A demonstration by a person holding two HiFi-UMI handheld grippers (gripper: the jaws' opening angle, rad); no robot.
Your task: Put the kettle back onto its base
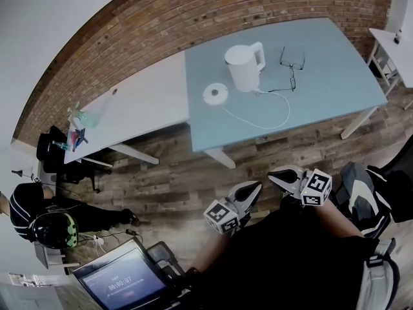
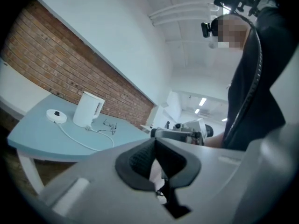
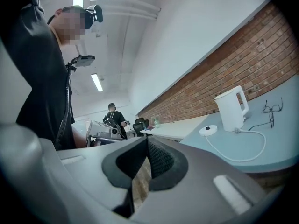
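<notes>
A white kettle (image 1: 244, 66) stands upright on the pale blue table (image 1: 322, 76), beside its round white base (image 1: 215, 93), not on it. A white cord (image 1: 264, 118) loops from the base. Both grippers are held close to the person's body, far short of the table over the wooden floor. My left gripper (image 1: 256, 187) is shut with nothing in it. My right gripper (image 1: 274, 175) is shut and empty too. The kettle (image 2: 88, 109) and base (image 2: 56, 115) show in the left gripper view, and the kettle (image 3: 231, 108) and base (image 3: 208, 130) in the right gripper view.
Black glasses (image 1: 292, 65) lie right of the kettle. A white table (image 1: 139, 102) adjoins on the left with small items at its far end. A laptop (image 1: 126, 279) and another person (image 1: 39, 215) are at lower left. A brick wall runs behind the tables.
</notes>
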